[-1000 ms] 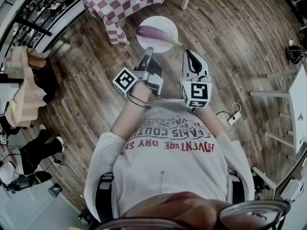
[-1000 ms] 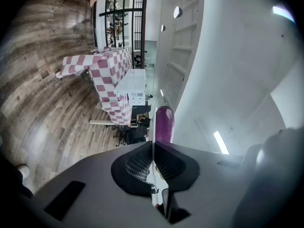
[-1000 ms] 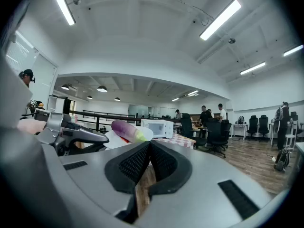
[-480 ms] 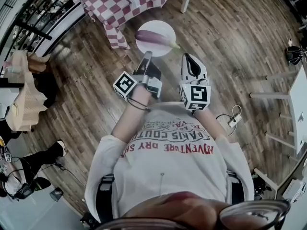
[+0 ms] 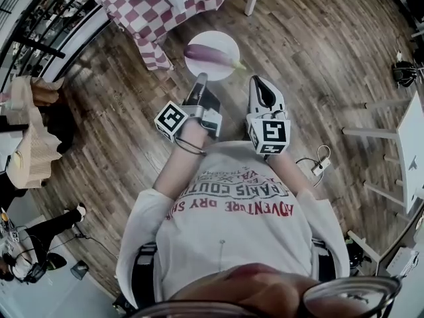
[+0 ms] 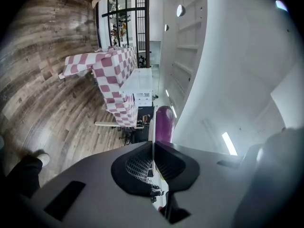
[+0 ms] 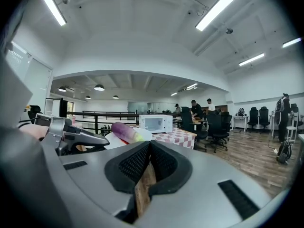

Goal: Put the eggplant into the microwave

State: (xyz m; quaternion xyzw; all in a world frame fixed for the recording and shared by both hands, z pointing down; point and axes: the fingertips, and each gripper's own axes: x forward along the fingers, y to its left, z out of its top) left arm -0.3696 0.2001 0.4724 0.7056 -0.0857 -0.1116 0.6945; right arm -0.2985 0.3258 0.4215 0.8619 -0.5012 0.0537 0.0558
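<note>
At the tip of your left claw (image 5: 201,79) sits a white plate (image 5: 215,40). The jaws are clamped on its near rim, and the left gripper view shows the rim edge-on between the pads. The eggplant (image 5: 211,53) lies loose on the plate just beyond that claw, crosswise to it. Your right claw (image 5: 257,80) is just right of the plate, jaws together and nothing in them.

Far ahead of the right claw, the microwave (image 7: 155,123) stands on the checkered worktop (image 7: 183,136), door apparently closed.

Handling, as a judgement:
- The eggplant looks firm, fairly light and glossy, so probably slippery.
- It's round and can roll if the plate tips.
- A plate held by one rim only will want to sag, so keep it level.
- If you grab the eggplant itself, take it across the thick purple middle, not the tapered pale-green stem end.

Versus a second ago:
- The plate and eggplant sit higher in the head view, and both claws are a bit further forward.
- The checkered worktop shows more at the top left.
- The person on the floor far to your left has slid toward the frame corner.
- Grip unchanged: left claw still on the rim, right still closed.
</note>
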